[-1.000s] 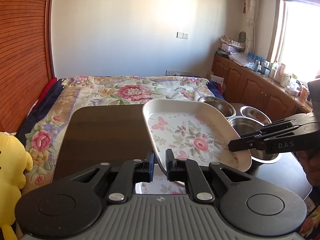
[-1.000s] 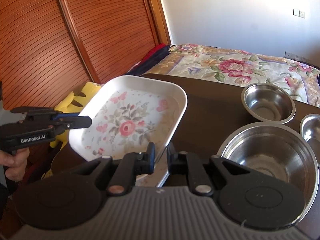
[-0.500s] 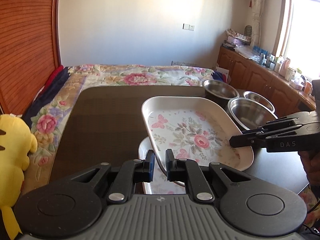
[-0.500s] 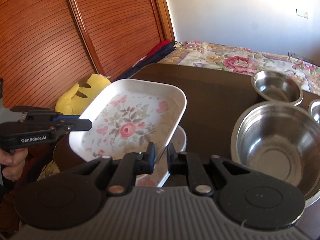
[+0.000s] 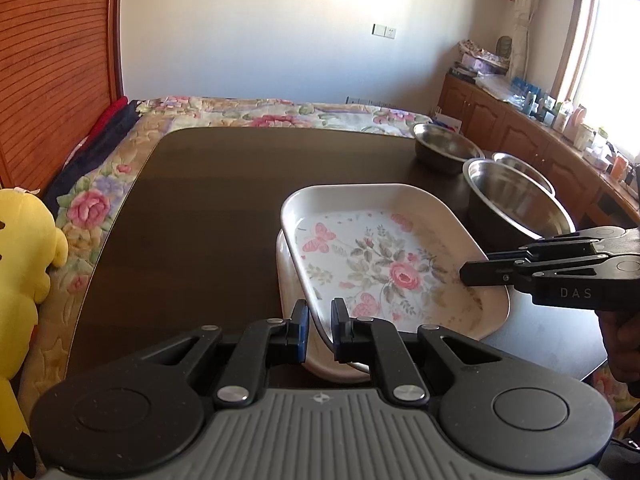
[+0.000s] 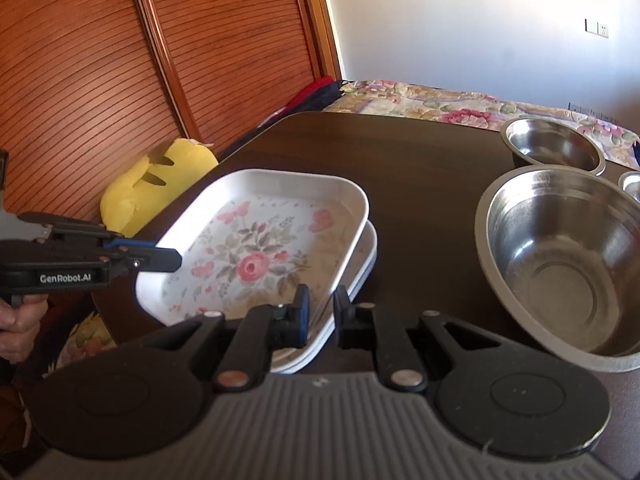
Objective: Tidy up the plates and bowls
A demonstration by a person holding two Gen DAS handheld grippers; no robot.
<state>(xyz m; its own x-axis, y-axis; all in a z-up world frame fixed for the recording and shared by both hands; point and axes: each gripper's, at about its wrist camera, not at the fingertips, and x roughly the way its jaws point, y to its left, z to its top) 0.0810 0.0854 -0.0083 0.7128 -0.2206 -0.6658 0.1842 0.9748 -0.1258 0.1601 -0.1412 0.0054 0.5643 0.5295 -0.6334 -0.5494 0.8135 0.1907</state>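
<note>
Both grippers pinch the same floral plate by opposite rims. The left gripper has its jaws narrowed on the near-left edge at the lower centre of the left wrist view; the right gripper clamps the rim at the lower centre of its own view. Each one also shows in the other's camera — the right gripper enters from the right edge of the left wrist view, the left gripper from the left edge of the right wrist view, with a hand wrapped on its handle.

The floral plate sits tilted over a second white plate, whose rim peeks out beneath it at the right side in the right wrist view; whether the two touch all round cannot be told. Both lie on the dark tabletop, in the centre-right of the left wrist view.

Just beside the plates, to the right in both views, stands a large steel bowl, close to the floral plate's far corner. A smaller steel bowl stands behind it in the upper right, and a third steel bowl shows only partly behind the large one.

Past the tabletop's far edge lies a bed with a flowered bedspread. A yellow plush toy sits at the left edge of the left wrist view, below a slatted wooden door. Wooden cabinets run along the upper right.
</note>
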